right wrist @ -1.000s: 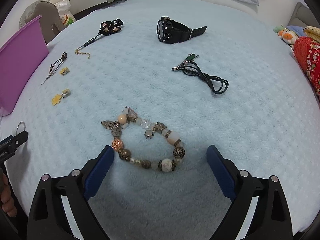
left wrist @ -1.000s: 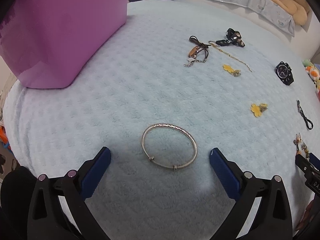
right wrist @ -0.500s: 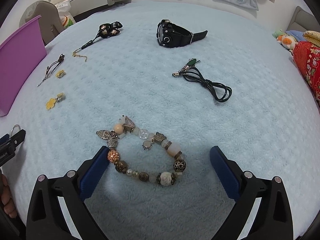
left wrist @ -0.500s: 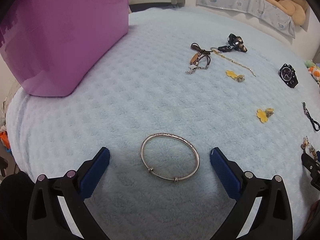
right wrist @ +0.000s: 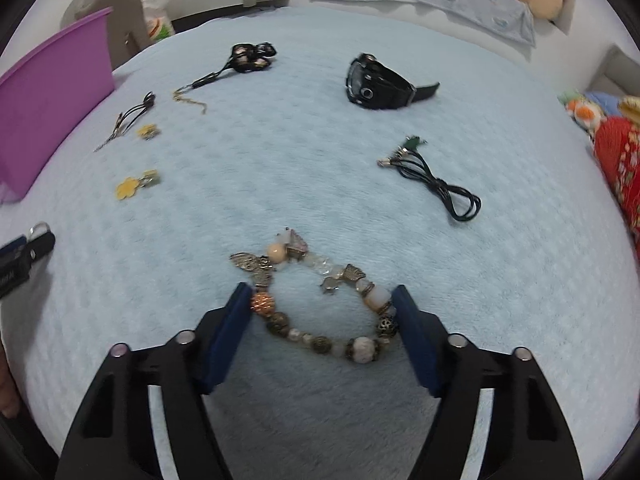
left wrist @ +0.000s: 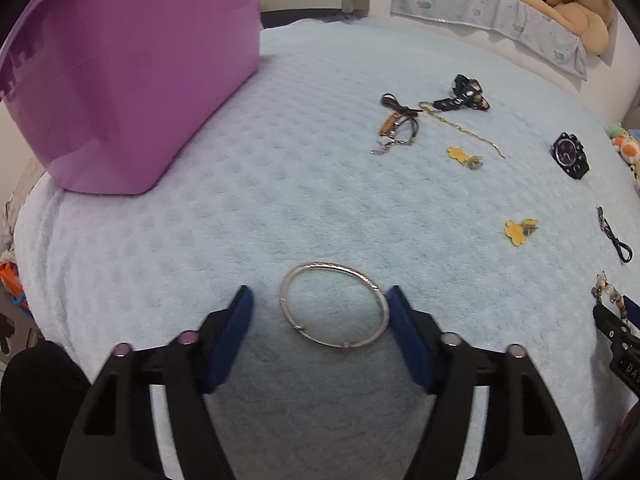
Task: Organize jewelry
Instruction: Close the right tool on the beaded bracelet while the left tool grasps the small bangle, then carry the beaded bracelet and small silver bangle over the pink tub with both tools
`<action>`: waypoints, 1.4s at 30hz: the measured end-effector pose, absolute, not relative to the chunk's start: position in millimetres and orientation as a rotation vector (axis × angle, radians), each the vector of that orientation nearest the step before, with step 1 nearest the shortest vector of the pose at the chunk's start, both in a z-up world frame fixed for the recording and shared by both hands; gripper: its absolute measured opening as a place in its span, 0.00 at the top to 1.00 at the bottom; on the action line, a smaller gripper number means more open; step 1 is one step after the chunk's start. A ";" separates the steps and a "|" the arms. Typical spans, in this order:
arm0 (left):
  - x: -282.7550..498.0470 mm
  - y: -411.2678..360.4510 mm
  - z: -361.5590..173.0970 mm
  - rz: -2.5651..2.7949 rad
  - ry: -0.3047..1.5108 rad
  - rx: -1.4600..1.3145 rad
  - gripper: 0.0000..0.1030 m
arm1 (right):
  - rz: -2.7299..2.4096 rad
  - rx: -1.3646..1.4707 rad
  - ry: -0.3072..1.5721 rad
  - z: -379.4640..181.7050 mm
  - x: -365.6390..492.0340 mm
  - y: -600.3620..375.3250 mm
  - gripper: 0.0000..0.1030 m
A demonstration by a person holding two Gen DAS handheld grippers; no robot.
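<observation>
Lying on the bed's blue blanket point(left wrist: 280, 208), the stiff, slippery silver bangle point(left wrist: 334, 306) wants gripping across its rim; the left tool point(left wrist: 320, 308) has just been closing, right pad touching, left apart. The floppy beaded bracelet point(right wrist: 320, 304) sits clamped in the closing right tool point(right wrist: 322, 306).

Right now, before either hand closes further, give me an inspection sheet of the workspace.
Surface: pale blue blanket, flat.
Job's things: silver bangle between the left gripper fingers; beaded bracelet between the right gripper fingers; black watch, yellow flower clips, cord bracelets loose.
Clutter: purple bin at the left.
Grippers: both have just been closing; right pads at the beads, left pad near the bangle, grip unconfirmed.
Cables: nothing seen.
Surroundings: plush toys.
</observation>
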State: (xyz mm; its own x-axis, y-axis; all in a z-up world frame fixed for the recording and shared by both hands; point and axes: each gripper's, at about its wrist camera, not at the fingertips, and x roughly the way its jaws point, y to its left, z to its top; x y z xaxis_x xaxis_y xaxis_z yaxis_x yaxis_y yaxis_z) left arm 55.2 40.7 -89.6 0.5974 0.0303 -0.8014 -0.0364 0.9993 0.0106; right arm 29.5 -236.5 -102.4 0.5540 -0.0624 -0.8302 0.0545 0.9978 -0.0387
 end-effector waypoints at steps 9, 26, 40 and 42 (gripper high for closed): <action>49.5 44.0 -84.5 0.045 0.921 -0.010 0.51 | -0.004 0.016 0.973 -95.0 23.4 -226.0 0.81; 26.2 34.7 -48.7 -0.075 0.887 -0.033 0.51 | 0.046 0.213 0.932 -66.2 0.9 -250.2 0.81; 13.8 31.1 -17.6 -0.139 0.853 -0.037 0.51 | 0.091 0.171 0.876 -24.5 -1.0 -225.2 0.81; 14.5 34.3 -9.8 -0.142 0.845 -0.044 0.51 | 0.104 0.167 0.860 -14.2 0.6 -219.0 0.81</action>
